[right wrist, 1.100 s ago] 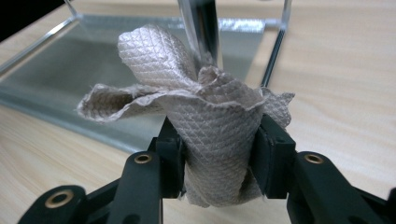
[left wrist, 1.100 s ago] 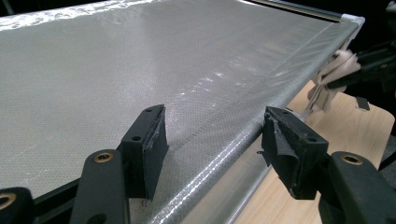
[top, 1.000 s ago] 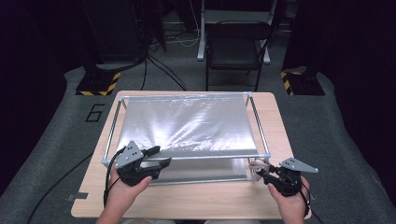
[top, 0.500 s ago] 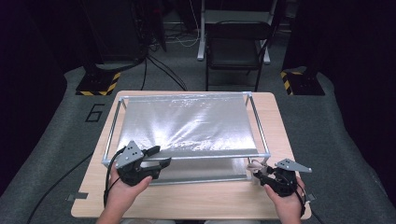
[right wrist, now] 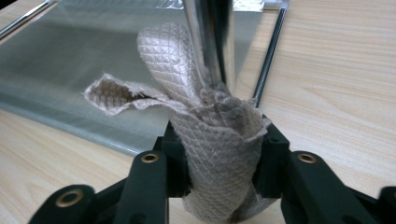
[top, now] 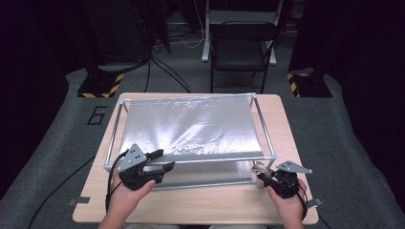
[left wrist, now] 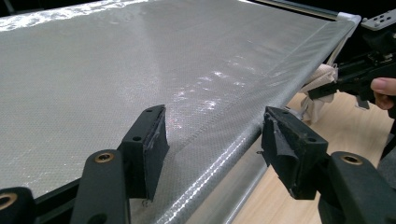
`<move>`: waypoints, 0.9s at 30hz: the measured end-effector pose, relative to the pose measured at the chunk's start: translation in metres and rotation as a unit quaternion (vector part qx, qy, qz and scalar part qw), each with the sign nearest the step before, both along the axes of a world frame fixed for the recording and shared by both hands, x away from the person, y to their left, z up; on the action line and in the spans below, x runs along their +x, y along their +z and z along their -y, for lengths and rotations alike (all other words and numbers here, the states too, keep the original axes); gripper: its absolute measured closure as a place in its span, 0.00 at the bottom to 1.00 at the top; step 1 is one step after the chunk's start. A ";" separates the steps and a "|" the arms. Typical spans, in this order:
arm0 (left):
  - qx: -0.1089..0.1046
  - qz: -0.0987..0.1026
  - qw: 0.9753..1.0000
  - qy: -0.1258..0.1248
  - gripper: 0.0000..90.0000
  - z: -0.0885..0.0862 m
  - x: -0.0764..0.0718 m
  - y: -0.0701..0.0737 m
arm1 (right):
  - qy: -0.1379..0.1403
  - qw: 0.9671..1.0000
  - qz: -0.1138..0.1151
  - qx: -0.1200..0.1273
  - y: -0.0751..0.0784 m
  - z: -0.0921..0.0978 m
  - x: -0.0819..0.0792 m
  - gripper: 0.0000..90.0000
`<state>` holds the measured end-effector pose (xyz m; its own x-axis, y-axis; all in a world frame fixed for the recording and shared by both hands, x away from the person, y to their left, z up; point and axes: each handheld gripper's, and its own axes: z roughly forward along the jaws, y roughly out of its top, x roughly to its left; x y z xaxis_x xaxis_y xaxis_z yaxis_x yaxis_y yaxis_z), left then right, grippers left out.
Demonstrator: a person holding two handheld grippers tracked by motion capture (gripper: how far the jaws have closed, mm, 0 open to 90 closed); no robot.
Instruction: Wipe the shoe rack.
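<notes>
A beige cloth point(right wrist: 219, 140) is clamped between the right gripper's point(right wrist: 219, 163) jaws – pressed against the frame's point(top: 191, 160) near-right post point(right wrist: 212, 42), low by the table point(top: 200, 205). The left gripper point(left wrist: 212, 135) is held released at the near-left rail, one jaw over the silver mesh point(left wrist: 116, 70), one outside the edge – nothing gripped.

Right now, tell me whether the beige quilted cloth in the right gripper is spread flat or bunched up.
Bunched up: the beige quilted cloth is crumpled into a wad between the right gripper's jaws, one loose flap sticking out sideways.
</notes>
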<state>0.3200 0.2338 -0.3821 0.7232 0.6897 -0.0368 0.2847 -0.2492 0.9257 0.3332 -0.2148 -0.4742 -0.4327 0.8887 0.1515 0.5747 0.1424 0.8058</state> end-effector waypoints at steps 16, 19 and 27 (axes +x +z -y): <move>0.023 0.016 0.999 0.033 0.38 -0.023 -0.015 0.001 | -0.020 1.000 -0.001 -0.009 0.001 0.012 -0.009 0.74; 0.020 0.018 0.999 0.033 0.38 -0.023 -0.013 0.000 | -0.023 1.000 -0.003 -0.008 0.001 0.014 -0.012 0.74; 0.010 0.023 0.999 0.034 0.38 -0.023 -0.009 -0.003 | -0.019 1.000 0.000 0.009 -0.003 0.021 -0.016 0.72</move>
